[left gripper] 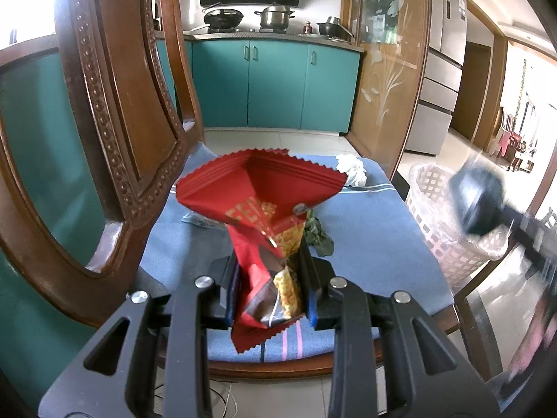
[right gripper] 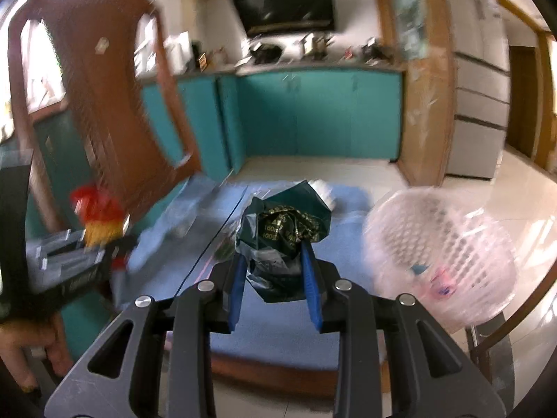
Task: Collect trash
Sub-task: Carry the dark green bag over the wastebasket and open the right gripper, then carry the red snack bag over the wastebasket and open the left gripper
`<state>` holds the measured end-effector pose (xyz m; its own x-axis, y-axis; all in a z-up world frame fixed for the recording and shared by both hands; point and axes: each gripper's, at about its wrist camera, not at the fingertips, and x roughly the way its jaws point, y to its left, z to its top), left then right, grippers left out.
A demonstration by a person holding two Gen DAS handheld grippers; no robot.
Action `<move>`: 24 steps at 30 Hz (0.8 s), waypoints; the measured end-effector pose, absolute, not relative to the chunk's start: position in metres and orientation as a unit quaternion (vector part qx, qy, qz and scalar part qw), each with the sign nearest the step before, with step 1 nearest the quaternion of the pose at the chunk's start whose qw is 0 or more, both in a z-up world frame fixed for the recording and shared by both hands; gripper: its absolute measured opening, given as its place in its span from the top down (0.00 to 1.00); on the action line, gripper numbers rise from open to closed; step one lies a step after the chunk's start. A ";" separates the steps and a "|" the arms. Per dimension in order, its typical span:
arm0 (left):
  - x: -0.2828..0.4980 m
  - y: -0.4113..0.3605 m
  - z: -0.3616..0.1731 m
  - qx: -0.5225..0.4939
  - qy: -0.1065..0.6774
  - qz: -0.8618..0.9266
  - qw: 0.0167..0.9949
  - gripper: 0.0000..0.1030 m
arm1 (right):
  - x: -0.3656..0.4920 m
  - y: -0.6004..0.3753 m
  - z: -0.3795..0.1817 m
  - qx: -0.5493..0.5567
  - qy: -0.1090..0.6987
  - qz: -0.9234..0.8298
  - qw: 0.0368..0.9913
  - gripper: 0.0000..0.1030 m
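Observation:
My left gripper [left gripper: 268, 261] is shut on a red snack wrapper [left gripper: 261, 188] and holds it above the blue chair cushion [left gripper: 376, 240]. My right gripper [right gripper: 273, 254] is shut on a crumpled dark green wrapper [right gripper: 285, 219] above the same cushion [right gripper: 278, 324]. A white crumpled tissue [left gripper: 351, 169] lies at the cushion's far edge. A small green scrap [left gripper: 318, 238] lies just right of the left fingers. The pink lattice waste basket [right gripper: 445, 254] stands right of the chair; it also shows in the left wrist view [left gripper: 442, 223]. The right wrist view is blurred.
The carved wooden chair back [left gripper: 115, 111] rises close on the left. A clear plastic scrap [left gripper: 198, 219] lies behind the red wrapper. Teal kitchen cabinets [left gripper: 275, 83] and a wooden glass door [left gripper: 386, 80] stand behind. The basket holds some trash [right gripper: 438, 278].

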<state>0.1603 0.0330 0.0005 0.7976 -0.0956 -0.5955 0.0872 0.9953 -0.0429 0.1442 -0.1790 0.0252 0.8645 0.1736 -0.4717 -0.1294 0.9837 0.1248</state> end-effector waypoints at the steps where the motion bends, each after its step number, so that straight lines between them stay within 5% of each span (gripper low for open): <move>1: 0.160 0.032 0.001 -0.007 0.314 -0.048 0.948 0.71 | 0.146 -0.191 0.032 0.051 0.234 0.061 0.969 0.70; 5: 0.161 0.030 -0.001 -0.006 0.317 -0.052 0.947 0.71 | 0.171 -0.254 0.044 0.089 0.208 -0.024 0.974 0.68; 8: 0.162 0.024 -0.002 -0.001 0.318 -0.057 0.946 0.71 | 0.201 -0.287 0.024 0.106 0.240 -0.061 0.963 0.44; 11: 0.163 0.018 -0.003 0.005 0.321 -0.061 0.945 0.71 | 0.205 -0.312 0.008 0.161 0.265 -0.069 0.948 0.38; 15: 0.165 0.005 -0.007 0.011 0.325 -0.079 0.942 0.71 | 0.149 -0.326 0.030 0.203 0.154 -0.105 0.961 0.10; 24: 0.203 -0.122 0.009 0.035 0.335 -0.203 0.919 0.71 | 0.100 -0.345 0.039 0.267 0.040 -0.149 0.951 0.09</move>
<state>0.2029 -0.1217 0.0088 0.6930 -0.3498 -0.6303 0.3971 0.9150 -0.0712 0.0999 -0.3454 0.0392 0.9523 -0.2630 -0.1551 0.3053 0.8132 0.4954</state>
